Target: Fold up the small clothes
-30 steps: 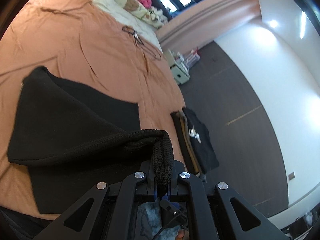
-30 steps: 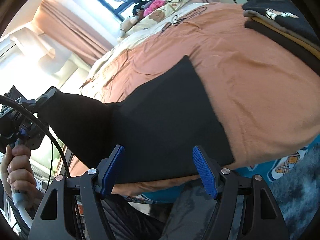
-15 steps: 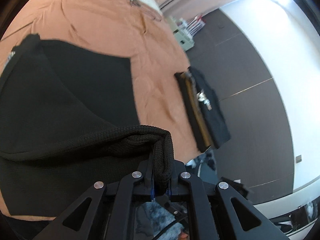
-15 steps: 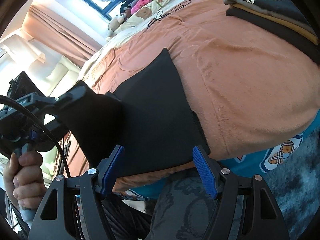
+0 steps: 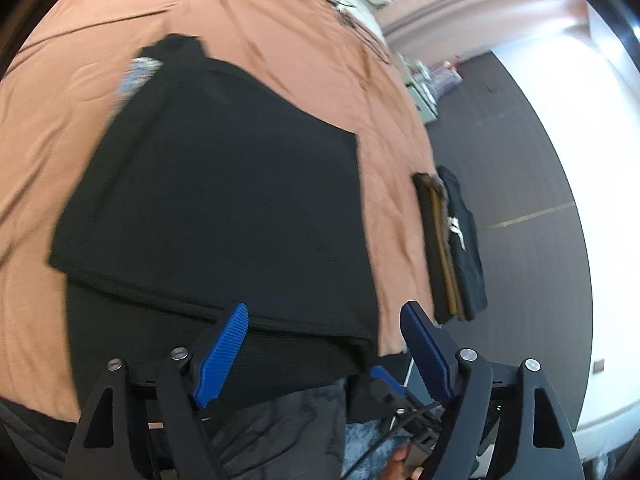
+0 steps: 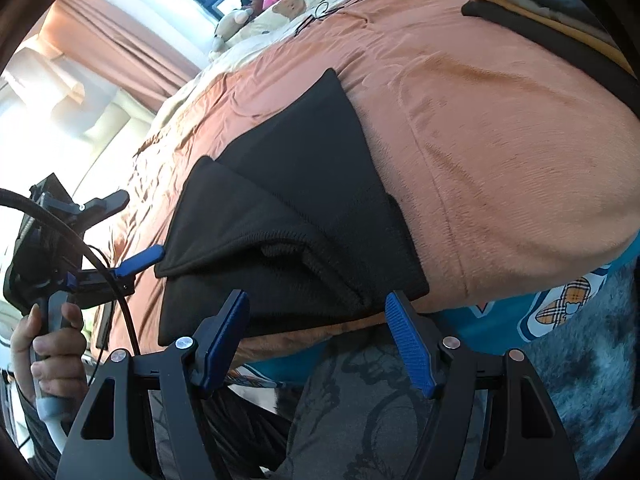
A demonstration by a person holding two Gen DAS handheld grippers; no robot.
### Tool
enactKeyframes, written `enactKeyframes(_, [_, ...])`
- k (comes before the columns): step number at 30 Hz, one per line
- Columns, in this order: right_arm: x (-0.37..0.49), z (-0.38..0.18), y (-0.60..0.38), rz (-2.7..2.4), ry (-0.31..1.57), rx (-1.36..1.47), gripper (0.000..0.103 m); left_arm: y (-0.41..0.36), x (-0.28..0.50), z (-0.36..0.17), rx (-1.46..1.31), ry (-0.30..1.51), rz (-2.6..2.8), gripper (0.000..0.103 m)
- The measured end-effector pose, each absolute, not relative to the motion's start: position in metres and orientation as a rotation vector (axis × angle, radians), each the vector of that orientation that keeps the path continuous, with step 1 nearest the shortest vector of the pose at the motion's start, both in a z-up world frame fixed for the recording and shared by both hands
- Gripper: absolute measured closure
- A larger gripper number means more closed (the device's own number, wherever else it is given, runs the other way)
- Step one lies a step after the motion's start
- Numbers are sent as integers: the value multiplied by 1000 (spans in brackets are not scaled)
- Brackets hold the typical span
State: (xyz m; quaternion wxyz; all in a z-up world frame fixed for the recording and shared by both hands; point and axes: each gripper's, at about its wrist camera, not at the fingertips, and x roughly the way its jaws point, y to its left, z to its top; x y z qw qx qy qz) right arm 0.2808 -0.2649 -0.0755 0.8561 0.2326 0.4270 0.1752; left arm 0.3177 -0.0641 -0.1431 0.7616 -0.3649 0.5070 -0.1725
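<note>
Releasing: the left gripper (image 5: 324, 344) is standing with its jaws apart, having just been opening, and the black knit garment (image 5: 224, 208) is lying flat ahead of the blue pads (image 5: 224, 350), its near folded edge crossing the gap between them but no longer pinched. The right gripper (image 6: 316, 340) is hovering with its jaws apart and empty, the garment's near hem sitting just beyond and between them. In the right wrist view the left gripper (image 6: 140, 260) is showing at the garment's left corner, one blue pad beside the cloth, a hand (image 6: 48, 348) gripping its handle. The garment is resting on the orange bedspread (image 6: 500, 140) close to the bed's near edge, with one flap laid diagonally over the body; judging from this, one fold is down and the piece is looking lopsided, so further folds are probably remaining. Well beyond the right jaw, a stack of folded clothes (image 5: 456, 240) is sitting at the bed edge, suggesting earlier items are finished.
</note>
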Motion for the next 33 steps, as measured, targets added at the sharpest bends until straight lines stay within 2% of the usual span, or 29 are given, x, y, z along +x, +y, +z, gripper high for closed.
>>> enactKeyframes(14, [278,-54,-255,355,849,323,38,-35,311,-186,-893,1154,-282,22])
enactKeyframes(18, [291,-68,-252,346,903,284,38,-27,313,-186,-884,1121,-236,26])
enactKeyframes(19, [294,-71,-252,345,918,286,41,-25,314,-187,-887,1116,-231,27])
enactKeyframes(21, [295,-74,-253,349,934,290,49,-20,317,-188,-887,1106,-213,33])
enactKeyframes(24, [297,-72,-254,345,934,278,71,-15,323,-192,-891,1108,-183,49])
enactKeyframes(26, [298,-70,-254,348,937,281,88,-13,327,-193,-877,1107,-158,71])
enactKeyframes(28, [297,-66,-256,354,924,275,95,-13,331,-189,-866,1103,-155,86])
enactKeyframes(33, [291,-58,-262,373,890,286,98,-15,343,-167,-839,1050,-198,93])
